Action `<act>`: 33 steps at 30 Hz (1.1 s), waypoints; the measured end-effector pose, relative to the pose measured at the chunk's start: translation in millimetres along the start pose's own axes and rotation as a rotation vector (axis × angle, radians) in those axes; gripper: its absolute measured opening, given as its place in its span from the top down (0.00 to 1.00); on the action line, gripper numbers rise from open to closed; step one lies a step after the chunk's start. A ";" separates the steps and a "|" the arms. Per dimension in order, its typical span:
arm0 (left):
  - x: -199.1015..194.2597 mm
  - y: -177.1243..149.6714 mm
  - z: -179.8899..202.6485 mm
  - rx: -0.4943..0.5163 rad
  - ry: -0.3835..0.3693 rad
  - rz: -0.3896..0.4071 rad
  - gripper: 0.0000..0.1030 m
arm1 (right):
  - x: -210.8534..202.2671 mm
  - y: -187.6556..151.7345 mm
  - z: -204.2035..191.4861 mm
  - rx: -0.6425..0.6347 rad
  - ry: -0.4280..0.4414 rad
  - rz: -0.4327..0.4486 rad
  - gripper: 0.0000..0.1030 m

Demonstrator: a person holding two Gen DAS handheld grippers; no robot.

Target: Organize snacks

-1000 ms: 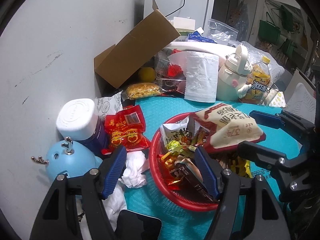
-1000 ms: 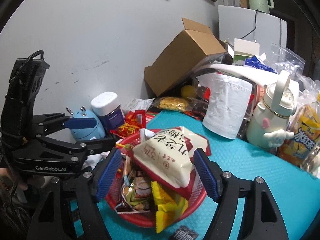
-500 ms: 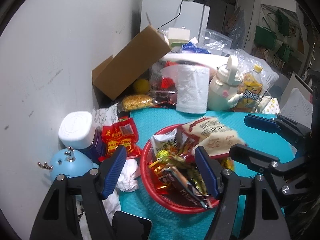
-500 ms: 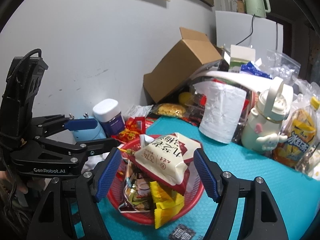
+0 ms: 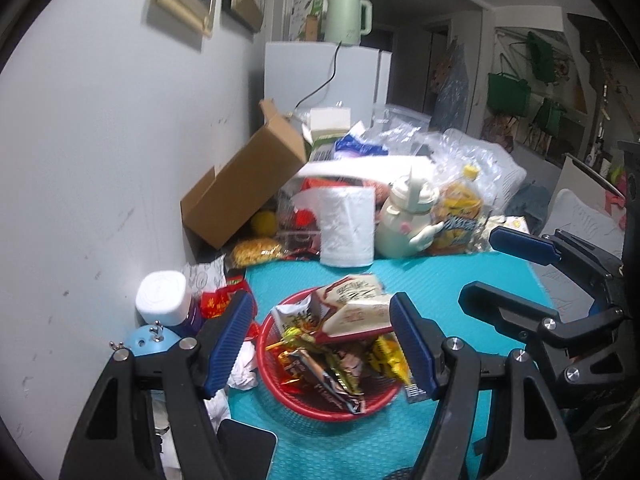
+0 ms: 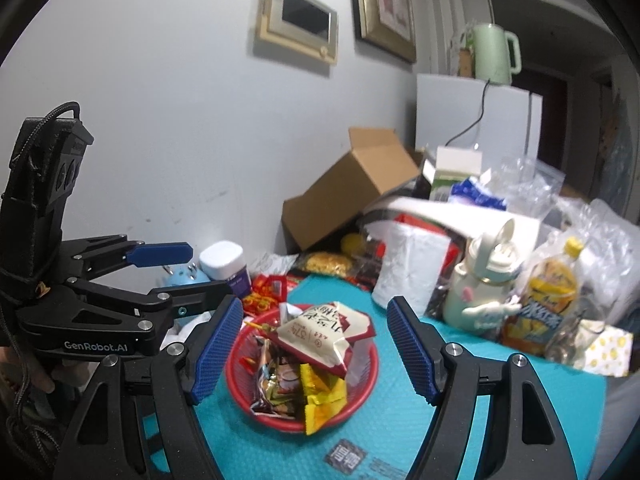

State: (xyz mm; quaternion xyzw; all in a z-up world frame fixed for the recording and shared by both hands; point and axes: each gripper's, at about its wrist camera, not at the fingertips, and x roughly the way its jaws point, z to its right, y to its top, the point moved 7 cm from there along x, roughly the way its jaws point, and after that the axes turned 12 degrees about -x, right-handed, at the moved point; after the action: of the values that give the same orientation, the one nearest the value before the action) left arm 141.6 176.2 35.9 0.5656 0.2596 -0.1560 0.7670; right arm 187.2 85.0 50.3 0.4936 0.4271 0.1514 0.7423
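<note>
Through my left wrist camera I am looking down over my left gripper (image 5: 322, 342), whose blue-padded fingers (image 5: 230, 338) are standing spread with nothing between them but air — they are pinching nothing. Below and beyond them the red basket (image 5: 320, 410) is sitting on the teal mat (image 5: 432, 280), heaped with snacks: a white-and-red packet (image 5: 352, 312) is lying on top, and dark and yellow wrappers are crowding underneath. Left of the basket, crumpled white tissue (image 5: 244, 368) is lying beside a red packet (image 5: 218, 300), a white-capped jar (image 5: 162, 298) and a pale blue round object (image 5: 146, 342), all close to the wall. At the back of the mat a paper roll (image 5: 346, 226), a cream bottle (image 5: 406, 220) and a yellow drink bottle (image 5: 458, 210) are standing in front of a tilted cardboard box (image 5: 244, 184). My right gripper (image 5: 506, 270) is showing at the right edge, above the mat. Through my right wrist camera, my right gripper (image 6: 312, 344) is likewise hanging above the basket (image 6: 360, 396) with its fingers (image 6: 410, 348) spread apart and gripping nothing — the basket is appearing between them from this angle, though they are not touching it. The white-and-red packet (image 6: 316, 338) is topping the pile, with a yellow wrapper (image 6: 320, 396) poking out at the near rim. My left gripper (image 6: 176, 274) is reaching in from the left, its jaws parted and empty.
</note>
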 end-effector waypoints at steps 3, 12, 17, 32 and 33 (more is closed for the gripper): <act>-19.0 0.3 12.4 0.017 -0.014 0.034 0.32 | -22.7 4.4 -2.0 -0.011 -0.022 0.031 0.27; -65.8 -8.8 36.4 0.042 -0.017 0.115 0.29 | -82.1 4.0 -13.8 -0.011 -0.090 0.082 0.27; -86.5 -19.4 43.5 0.033 -0.012 0.150 0.16 | -105.0 -5.9 -19.5 0.001 -0.112 0.086 0.27; -102.5 -78.1 65.5 0.035 -0.011 0.107 0.16 | -142.2 -62.2 -30.3 0.072 -0.167 0.042 0.22; -103.2 -82.1 66.6 0.032 -0.011 0.105 0.16 | -143.6 -66.0 -31.0 0.076 -0.172 0.040 0.22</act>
State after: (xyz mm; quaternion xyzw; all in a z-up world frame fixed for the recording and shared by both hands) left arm 28.3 81.8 45.6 0.5898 0.2228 -0.1227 0.7665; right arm 65.3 -19.9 58.3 0.5408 0.3575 0.1070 0.7538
